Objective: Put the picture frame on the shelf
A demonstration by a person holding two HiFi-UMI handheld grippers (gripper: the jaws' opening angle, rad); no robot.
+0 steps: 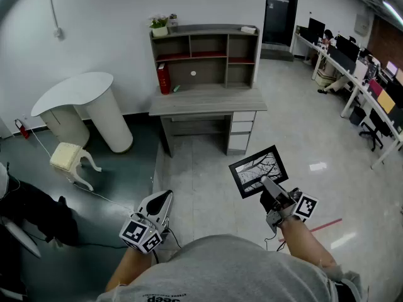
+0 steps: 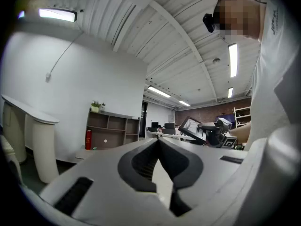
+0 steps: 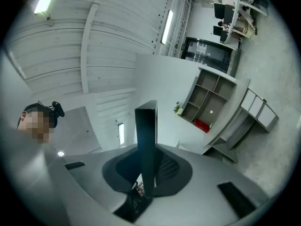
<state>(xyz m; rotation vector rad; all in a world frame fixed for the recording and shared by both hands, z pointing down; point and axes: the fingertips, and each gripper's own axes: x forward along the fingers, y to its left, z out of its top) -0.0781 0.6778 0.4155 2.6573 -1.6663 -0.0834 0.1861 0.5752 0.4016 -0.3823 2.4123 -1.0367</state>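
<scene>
Grey shirt point(image 1: 233, 269) nearest, then the shelf point(image 1: 204, 55) on its counter point(image 1: 208, 100) well ahead, so the picture frame point(image 1: 258, 167), pinched edgewise in the right hand-held gripper point(image 1: 267, 185), needs a steady upright carry to an open compartment, the left hand-held gripper point(image 1: 164, 198) pressed together, empty, kept aside

The black picture frame point(image 1: 258, 170), holding a bare-tree print, tilts aloft lower right of centre, clamped in the right tongs point(image 1: 267, 185); the grey shelf point(image 1: 204, 38) stands upper centre.
</scene>
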